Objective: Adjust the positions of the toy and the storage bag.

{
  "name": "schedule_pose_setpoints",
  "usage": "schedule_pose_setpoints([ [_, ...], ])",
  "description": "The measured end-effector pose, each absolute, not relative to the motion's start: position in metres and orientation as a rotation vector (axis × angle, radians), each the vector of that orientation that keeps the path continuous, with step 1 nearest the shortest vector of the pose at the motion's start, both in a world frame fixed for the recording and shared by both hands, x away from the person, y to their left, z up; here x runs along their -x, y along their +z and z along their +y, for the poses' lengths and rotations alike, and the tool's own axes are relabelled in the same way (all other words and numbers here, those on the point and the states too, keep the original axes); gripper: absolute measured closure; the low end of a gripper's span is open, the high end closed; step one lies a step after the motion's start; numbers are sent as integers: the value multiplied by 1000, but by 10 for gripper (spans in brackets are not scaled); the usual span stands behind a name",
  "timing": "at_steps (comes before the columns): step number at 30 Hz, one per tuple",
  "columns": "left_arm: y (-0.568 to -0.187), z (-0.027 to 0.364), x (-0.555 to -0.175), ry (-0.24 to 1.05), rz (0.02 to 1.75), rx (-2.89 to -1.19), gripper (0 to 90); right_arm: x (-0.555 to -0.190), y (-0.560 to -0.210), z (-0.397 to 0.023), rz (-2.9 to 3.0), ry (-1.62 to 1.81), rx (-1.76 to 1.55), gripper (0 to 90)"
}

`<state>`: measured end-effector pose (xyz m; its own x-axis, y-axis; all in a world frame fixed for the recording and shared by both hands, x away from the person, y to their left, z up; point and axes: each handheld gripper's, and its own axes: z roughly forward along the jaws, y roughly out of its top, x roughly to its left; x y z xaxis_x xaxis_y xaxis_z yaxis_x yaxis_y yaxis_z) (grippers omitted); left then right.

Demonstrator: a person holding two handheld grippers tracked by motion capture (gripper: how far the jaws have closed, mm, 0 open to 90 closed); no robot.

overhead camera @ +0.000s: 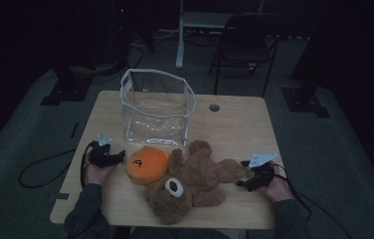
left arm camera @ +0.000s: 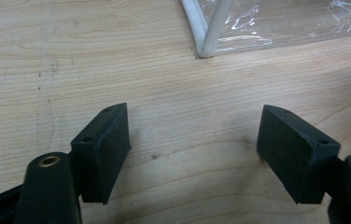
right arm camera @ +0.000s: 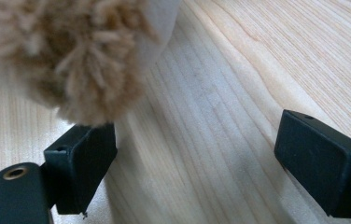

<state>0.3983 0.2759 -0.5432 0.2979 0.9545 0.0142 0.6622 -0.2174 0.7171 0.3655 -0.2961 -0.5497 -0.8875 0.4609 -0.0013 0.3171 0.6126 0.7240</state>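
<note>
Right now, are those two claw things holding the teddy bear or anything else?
Nothing is held. The left gripper is open over bare table; the right gripper is open too, with the teddy bear just above one jaw.

Both hands rest low on opposite sides, left gripper (overhead camera: 106,157) and right gripper (overhead camera: 255,180) each with fingers (left arm camera: 101,156) spread wide.

A dim room: grey floor (overhead camera: 21,129), 1 folding chair (overhead camera: 247,42) and a white desk leg (overhead camera: 179,35) beyond the wooden table (overhead camera: 234,124).

Dim lab/studio w/ black-curtained walls, rig stands (overhead camera: 304,94) on grey floor, folding chair (overhead camera: 247,42), lone wooden table (overhead camera: 234,124).
</note>
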Motion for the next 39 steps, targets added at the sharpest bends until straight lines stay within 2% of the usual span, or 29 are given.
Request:
schedule_pose_setpoints([
  [3, -543, 275, -399, 613, 1421, -1979, 203, -366, -550, -296, 2635, 1129, -680, 125],
  [13, -543, 274, -399, 613, 1435, -1976, 206, -364, -550, -296, 2618, 1122, -712, 125],
  [17, -542, 275, -398, 619, 1443, -1968, 268, -364, -550, -296, 2614, 1120, -722, 126],
  [24, -541, 274, -398, 617, 1446, -1963, 288, -364, -550, -296, 2612, 1120, -726, 125],
  [25, -541, 274, -397, 615, 1447, -1963, 328, -364, -550, -296, 2612, 1120, -726, 126],
  [27, -540, 273, -397, 607, 1446, -1966, 351, -364, -550, -296, 2612, 1120, -727, 125],
  [39, -530, 267, -389, 601, 1396, -1959, 356, -364, -550, -296, 2612, 1120, -727, 125],
])
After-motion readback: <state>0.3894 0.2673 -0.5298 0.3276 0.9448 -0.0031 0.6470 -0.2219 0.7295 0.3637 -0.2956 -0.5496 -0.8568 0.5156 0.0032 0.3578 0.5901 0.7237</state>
